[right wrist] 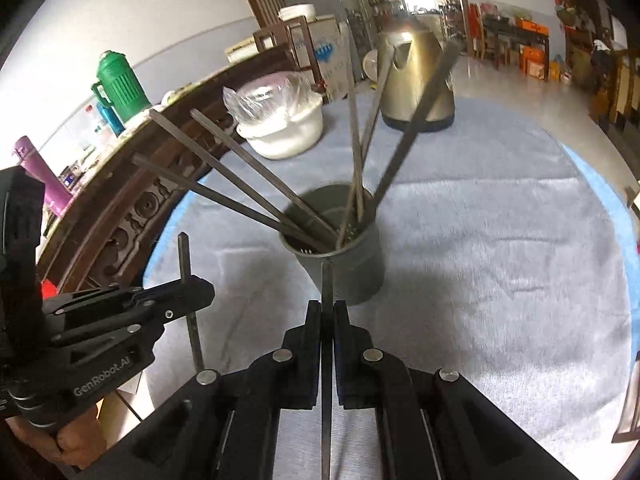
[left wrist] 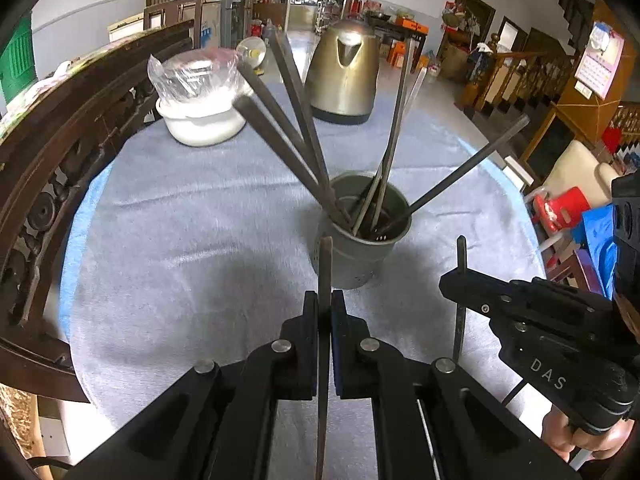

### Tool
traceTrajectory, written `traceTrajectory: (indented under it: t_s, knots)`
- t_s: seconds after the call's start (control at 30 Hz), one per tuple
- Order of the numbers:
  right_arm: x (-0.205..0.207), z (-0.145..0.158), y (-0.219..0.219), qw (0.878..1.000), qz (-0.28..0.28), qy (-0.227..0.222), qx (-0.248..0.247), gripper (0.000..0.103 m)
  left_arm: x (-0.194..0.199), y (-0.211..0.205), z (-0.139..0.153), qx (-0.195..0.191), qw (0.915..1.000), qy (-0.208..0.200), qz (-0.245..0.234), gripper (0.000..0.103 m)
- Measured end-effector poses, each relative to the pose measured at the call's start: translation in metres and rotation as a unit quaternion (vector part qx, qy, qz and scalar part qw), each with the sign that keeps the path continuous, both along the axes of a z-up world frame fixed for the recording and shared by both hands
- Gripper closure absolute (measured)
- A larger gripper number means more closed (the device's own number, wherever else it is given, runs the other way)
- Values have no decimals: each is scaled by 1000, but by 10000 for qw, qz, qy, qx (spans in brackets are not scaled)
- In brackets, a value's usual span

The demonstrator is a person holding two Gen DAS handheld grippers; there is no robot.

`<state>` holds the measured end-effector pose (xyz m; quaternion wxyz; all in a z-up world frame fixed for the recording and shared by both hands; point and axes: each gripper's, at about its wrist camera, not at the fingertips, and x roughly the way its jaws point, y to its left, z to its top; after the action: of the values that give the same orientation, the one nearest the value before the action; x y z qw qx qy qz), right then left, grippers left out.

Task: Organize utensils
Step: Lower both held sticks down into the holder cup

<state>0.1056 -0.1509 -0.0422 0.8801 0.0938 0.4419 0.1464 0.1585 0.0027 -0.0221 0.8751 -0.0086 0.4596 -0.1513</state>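
Chopstick [left wrist: 325, 264] clamped in L gripper [left wrist: 325, 300] fingers; R gripper [right wrist: 328, 312] fingers clamp another chopstick [right wrist: 327, 280], near holder [left wrist: 362, 240].

a: what does the left tool [left wrist: 325, 312] hold?
b: one dark chopstick [left wrist: 324, 276], clamped upright between its pads.
a: and ahead?
b: a grey holder [left wrist: 358, 256] with chopsticks fanned out, on the cloth-covered desk [left wrist: 180, 248]; a kettle [left wrist: 344, 76] stands behind.
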Motion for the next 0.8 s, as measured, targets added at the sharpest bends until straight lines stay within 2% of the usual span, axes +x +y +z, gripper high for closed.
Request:
traceTrajectory:
  t_s: [0.8]
  knots:
    - [-12,53,-9,9939,-106,-1067,242,97,-25,5,62,-340,9968,-716,-110,97]
